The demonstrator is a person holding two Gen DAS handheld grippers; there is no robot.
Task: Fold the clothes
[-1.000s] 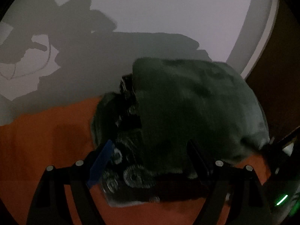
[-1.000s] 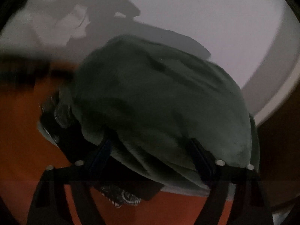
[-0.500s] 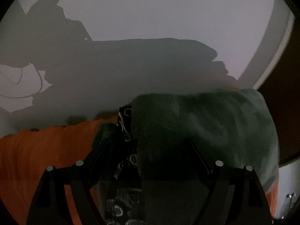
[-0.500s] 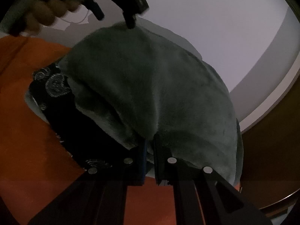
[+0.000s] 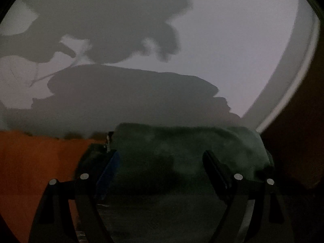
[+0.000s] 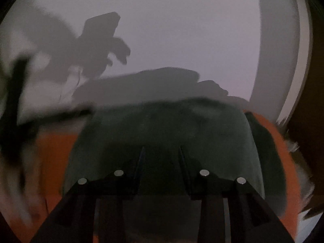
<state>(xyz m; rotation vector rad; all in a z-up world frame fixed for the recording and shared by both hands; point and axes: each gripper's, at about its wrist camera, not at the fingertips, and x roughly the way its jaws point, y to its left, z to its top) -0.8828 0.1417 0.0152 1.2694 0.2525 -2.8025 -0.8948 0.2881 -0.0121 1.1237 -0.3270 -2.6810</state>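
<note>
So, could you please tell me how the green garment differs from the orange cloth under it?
The green garment is dark and fleecy; the orange cloth is bright and smooth. The green garment is bundled into a thick fold, while the orange cloth lies spread flat beneath it. Both are soft fabric.

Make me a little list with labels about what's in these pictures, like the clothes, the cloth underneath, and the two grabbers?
clothes: dark green fuzzy garment, folded into a bundle
underneath: orange cloth
behind: pale wall with shadows on it
left gripper: open wide, fingers either side of the garment; touching cannot be told
right gripper: jaws just opened a bit, over the garment, nothing gripped
picture: dim, right view blurred
</note>
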